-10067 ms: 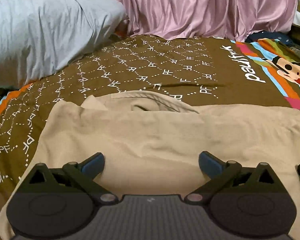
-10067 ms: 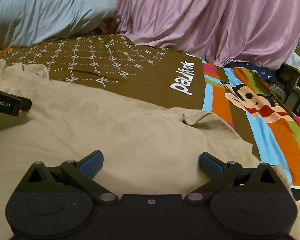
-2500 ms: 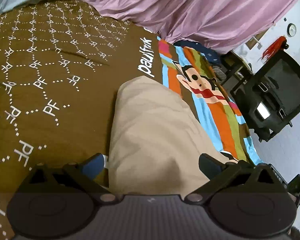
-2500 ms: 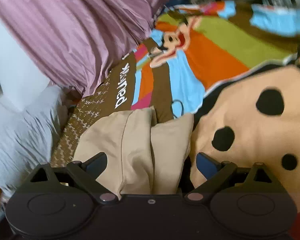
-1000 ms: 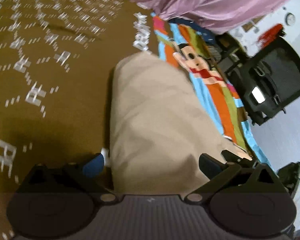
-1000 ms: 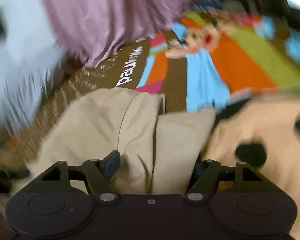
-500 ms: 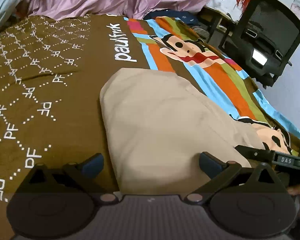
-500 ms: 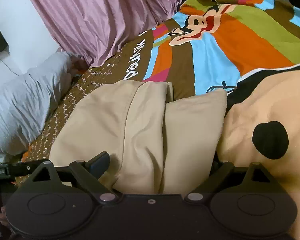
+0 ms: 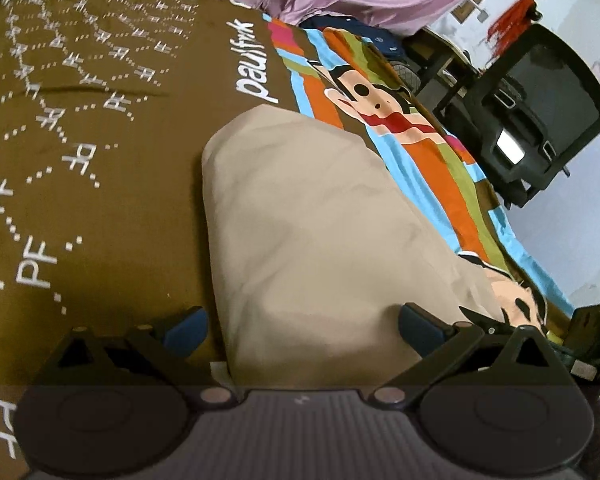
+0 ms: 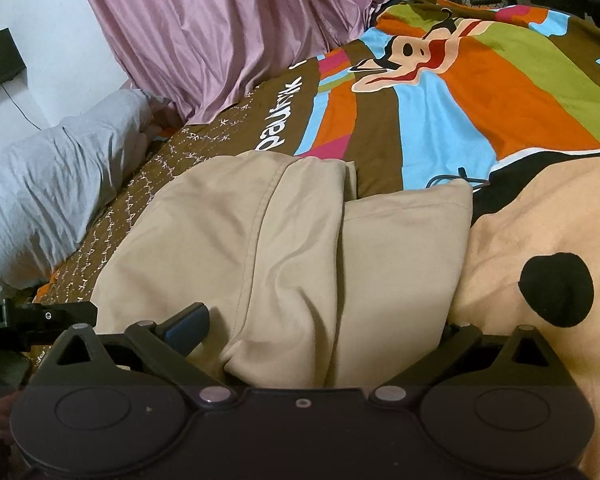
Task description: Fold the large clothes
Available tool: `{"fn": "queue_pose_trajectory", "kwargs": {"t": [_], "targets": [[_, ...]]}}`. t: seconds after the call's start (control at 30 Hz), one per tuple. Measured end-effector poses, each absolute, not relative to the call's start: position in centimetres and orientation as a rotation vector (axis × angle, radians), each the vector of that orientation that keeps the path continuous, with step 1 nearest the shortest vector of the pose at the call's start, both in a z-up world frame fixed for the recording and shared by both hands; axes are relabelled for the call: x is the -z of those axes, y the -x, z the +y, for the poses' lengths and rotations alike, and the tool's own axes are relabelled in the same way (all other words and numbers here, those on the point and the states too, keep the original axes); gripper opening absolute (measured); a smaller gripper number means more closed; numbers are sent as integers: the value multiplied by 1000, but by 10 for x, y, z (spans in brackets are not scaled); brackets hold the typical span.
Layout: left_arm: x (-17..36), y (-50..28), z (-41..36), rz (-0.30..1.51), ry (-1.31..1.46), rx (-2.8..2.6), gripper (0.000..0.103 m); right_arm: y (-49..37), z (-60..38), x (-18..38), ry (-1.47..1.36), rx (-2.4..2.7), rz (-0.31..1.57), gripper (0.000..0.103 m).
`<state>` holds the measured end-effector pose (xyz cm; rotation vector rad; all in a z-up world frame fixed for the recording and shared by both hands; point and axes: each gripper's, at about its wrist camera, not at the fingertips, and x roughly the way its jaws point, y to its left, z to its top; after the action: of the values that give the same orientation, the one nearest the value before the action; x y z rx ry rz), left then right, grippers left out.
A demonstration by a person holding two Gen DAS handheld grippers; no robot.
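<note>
A beige garment (image 9: 320, 220) lies folded into a thick oblong on the brown bedspread (image 9: 80, 140). My left gripper (image 9: 302, 324) is open, its near end between the blue pads without being pressed. In the right wrist view the same garment (image 10: 300, 240) shows two folded layers side by side. My right gripper (image 10: 324, 328) straddles its near end with jaws opening. Its left fingertip (image 10: 188, 322) stands apart from the cloth, and the right one is hidden behind the fold. The left gripper's body (image 10: 40, 316) shows at the left edge.
A peach cloth with black spots (image 10: 540, 240) lies against the garment's right side. A grey pillow (image 10: 52, 184) and a pink curtain (image 10: 220, 32) border the bed's far side. A black chair (image 9: 540, 120) stands beyond the bed's striped cartoon end.
The right gripper's jaws have spread wider around the garment's end. The left gripper has shifted and rolled, so its view now tilts. The garment lies as before.
</note>
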<state>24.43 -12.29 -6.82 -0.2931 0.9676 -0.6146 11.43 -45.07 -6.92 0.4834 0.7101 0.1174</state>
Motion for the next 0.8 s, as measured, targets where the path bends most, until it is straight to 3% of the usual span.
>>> {"fn": "queue_pose_trajectory", "kwargs": {"t": [0.33, 0.5, 0.73, 0.8], "targets": [[83, -259, -101, 1030, 417, 639, 103, -114, -453, 67, -516, -106, 704, 99], [89, -276, -103, 1115, 442, 671, 103, -113, -457, 67, -544, -87, 702, 86], [91, -293, -131, 1220, 402, 744, 103, -115, -454, 67, -529, -94, 708, 82], [89, -296, -137, 1247, 369, 736, 103, -114, -452, 67, -510, -88, 702, 69]]}}
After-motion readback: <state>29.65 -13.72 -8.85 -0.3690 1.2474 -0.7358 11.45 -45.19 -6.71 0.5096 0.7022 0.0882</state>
